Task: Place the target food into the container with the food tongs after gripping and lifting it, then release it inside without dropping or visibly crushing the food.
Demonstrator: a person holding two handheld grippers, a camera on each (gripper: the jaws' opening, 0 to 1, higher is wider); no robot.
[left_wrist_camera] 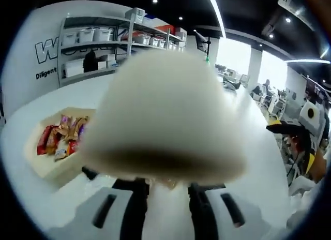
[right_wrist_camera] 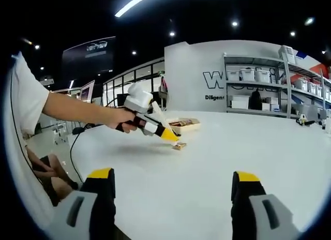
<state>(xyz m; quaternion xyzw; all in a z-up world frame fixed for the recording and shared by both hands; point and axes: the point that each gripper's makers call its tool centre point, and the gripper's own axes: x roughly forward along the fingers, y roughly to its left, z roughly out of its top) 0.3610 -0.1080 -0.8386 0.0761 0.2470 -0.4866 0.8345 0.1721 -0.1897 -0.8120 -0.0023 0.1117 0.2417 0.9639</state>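
Left gripper view: my left claw (left_wrist_camera: pixel 164 191) rises from the bottom edge, its two dark jaws standing close together. A large, blurred, cream-white shape, the tongs (left_wrist_camera: pixel 164 121), sits directly above the jaws and seems to be held between them; I cannot tell exactly how the jaws bear on it. To the left of the claw, a shallow cream tray (left_wrist_camera: pixel 47 170) rests on the white tabletop (left_wrist_camera: pixel 261 162) and holds wrapped snacks (left_wrist_camera: pixel 63 136) in red, gold and purple. Beyond the tabletop stand metal shelves (left_wrist_camera: pixel 116 41) carrying white bins.

Right gripper view: my right claw (right_wrist_camera: pixel 173 191) shows two yellow-tipped jaws set wide apart, with nothing between them, hovering over bare tabletop (right_wrist_camera: pixel 248 147). Ahead and to the left of this claw, the person's hand (right_wrist_camera: pixel 123 119) holds the left claw (right_wrist_camera: pixel 168 134), and the pale tongs (right_wrist_camera: pixel 158 115) slant along it, tip pointing down toward the tabletop. A small brownish food piece (right_wrist_camera: pixel 179 146) lies on the tabletop just beneath that tip; I cannot tell whether they touch. The tray (right_wrist_camera: pixel 185 125) sits just beyond the food piece, farther from my right claw. Shelves (right_wrist_camera: pixel 269 85) with white bins line the wall behind, to the right.
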